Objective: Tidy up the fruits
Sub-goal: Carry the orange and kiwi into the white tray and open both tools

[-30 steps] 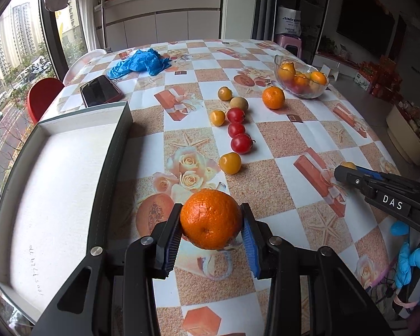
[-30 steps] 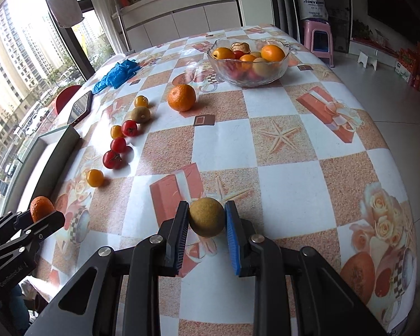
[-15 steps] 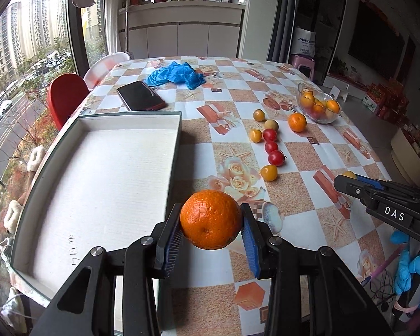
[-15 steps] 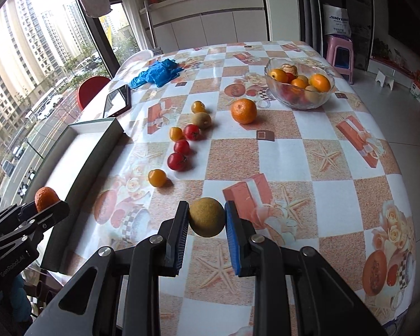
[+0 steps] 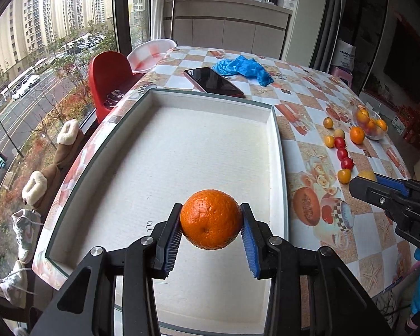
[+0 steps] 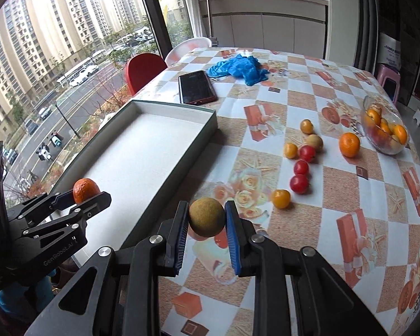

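Both sets of jaws are closed on fruit. Your left gripper (image 5: 211, 231) pinches an orange (image 5: 211, 219) at its widest part between the blue pads, so it sits centred and shouldn't roll out. Your right gripper (image 6: 206, 228) clamps a brownish-green round fruit (image 6: 207, 217) the same way.

Directly below and ahead of the left jaws is the white tray (image 5: 277, 151), with nothing in it. The orange hangs over its near half, not touching the floor, so this looks like the drop spot. The right jaws sit beside the tray's right wall, over the tablecloth (image 6: 338, 184), likely queued to go in second.

Ahead and right of the right jaws: loose cherry tomatoes (image 6: 299, 183), small yellow fruits, another orange (image 6: 349, 144), then the glass bowl (image 6: 385, 148). Beyond the tray: a phone (image 6: 196, 87) and a blue glove (image 6: 238, 66).

Lower before you release, as a dropped orange may roll.
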Demonstrator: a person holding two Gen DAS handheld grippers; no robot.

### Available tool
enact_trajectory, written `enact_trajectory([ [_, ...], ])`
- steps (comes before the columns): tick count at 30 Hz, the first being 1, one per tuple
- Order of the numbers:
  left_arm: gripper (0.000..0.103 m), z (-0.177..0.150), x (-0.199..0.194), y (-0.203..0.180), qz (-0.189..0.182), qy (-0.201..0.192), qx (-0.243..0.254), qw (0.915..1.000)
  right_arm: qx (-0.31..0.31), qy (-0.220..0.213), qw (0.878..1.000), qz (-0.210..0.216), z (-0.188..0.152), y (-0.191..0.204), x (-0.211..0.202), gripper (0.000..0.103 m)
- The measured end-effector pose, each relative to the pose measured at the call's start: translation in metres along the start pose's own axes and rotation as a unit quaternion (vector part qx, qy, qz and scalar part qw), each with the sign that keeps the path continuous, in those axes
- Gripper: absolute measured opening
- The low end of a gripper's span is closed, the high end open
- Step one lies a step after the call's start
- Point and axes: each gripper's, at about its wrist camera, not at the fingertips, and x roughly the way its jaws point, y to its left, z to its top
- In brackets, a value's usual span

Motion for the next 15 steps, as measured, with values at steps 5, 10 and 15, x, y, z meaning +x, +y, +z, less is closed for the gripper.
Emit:
enact_trajectory([
  [5, 0.041, -0.003, 0.006, 0.019, 0.013, 0.003, -0.008, 0.9999, -0.024, 0.013, 0.999, 0.016, 0.006, 0.032, 0.014, 0.028],
  [10, 0.041, -0.005, 0.020, 0.040, 0.024, 0.016, -0.020, 0.9994, -0.048, 0.029, 0.998, 0.035, 0.009, 0.061, 0.031, 0.028],
  [15, 0.041, -0.009, 0.030, 0.059, 0.032, 0.031, -0.039, 0.9982, -0.073, 0.058, 0.995, 0.044, 0.004, 0.084, 0.050, 0.029],
])
